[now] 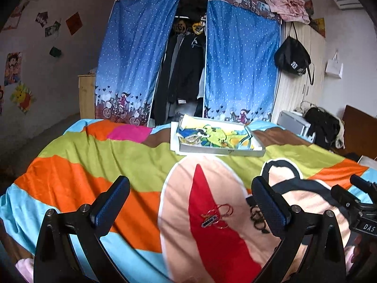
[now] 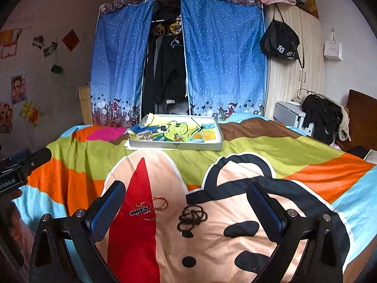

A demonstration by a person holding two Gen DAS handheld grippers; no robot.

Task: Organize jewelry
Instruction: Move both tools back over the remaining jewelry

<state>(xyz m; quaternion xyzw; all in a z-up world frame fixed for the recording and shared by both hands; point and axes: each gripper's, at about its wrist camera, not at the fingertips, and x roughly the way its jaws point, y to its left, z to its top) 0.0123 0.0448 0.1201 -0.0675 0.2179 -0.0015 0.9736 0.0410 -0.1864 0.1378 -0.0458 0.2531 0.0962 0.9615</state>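
Observation:
A red string bracelet with a beaded bar (image 1: 215, 217) (image 2: 147, 208) lies on the red patch of the bedspread. A dark beaded necklace (image 2: 192, 217) (image 1: 258, 218) is coiled just right of it on the peach fabric. In the left wrist view the right finger partly hides the necklace. My left gripper (image 1: 190, 202) hovers open over the bracelet, nothing between its fingers. My right gripper (image 2: 186, 205) is open above the necklace, also empty. A shallow white box (image 1: 221, 151) (image 2: 176, 145) lined with a cartoon cloth sits further back on the bed.
The bed is covered with a colourful striped cartoon bedspread (image 1: 94, 155) (image 2: 282, 151). Behind it stands a blue curtained wardrobe (image 1: 240, 59) with dark clothes inside. A wooden cabinet, a black bag (image 2: 280, 40) and a chair with clothes (image 2: 322, 118) are at the right.

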